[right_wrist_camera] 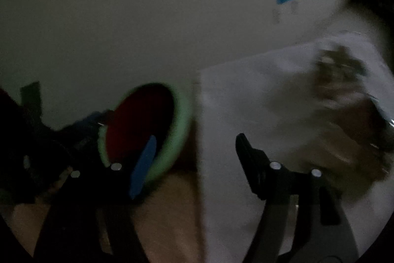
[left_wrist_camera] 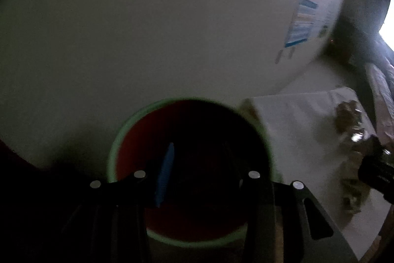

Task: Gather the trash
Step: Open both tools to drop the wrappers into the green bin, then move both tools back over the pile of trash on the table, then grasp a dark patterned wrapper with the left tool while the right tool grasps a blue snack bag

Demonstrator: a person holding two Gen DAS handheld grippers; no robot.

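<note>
The room is dim. A small bin [left_wrist_camera: 187,233] with a green rim and red inside sits against a big white box [left_wrist_camera: 147,28]. The left hand-held gripper [left_wrist_camera: 194,164] hangs right over its mouth, jaws apart, holding nothing. The right hand-held gripper [right_wrist_camera: 194,139] is open and empty too, just right of the bin. Crumpled brown trash [right_wrist_camera: 342,70] lies on a white sheet [right_wrist_camera: 246,95], past its right finger, not touching.

Both fisheye views are dim and motion-blurred — edges vignetted black — with window glare [left_wrist_camera: 389,24] far right.
</note>
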